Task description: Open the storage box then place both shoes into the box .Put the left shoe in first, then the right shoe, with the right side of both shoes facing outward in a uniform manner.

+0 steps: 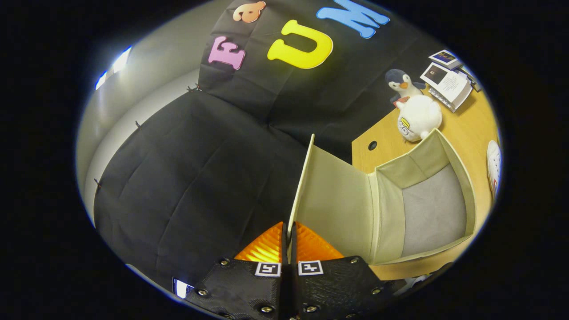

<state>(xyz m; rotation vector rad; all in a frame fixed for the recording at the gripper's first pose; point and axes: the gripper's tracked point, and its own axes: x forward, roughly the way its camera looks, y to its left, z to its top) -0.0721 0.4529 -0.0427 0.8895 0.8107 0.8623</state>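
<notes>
The storage box [426, 209] lid [331, 200] is pinched edgewise between the closed gripper [289, 242] fingers and swung up, apparently so the box is opened for the shoes.

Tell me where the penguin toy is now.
In the gripper view the penguin stands on the desk beyond the open box, touching a white plush, with booklets beside it.

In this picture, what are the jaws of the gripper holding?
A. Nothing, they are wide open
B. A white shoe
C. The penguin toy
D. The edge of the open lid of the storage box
D: the jaws of the gripper are closed on the thin edge of the lid of the storage box, which stands swung open, and the box is empty inside.
</notes>
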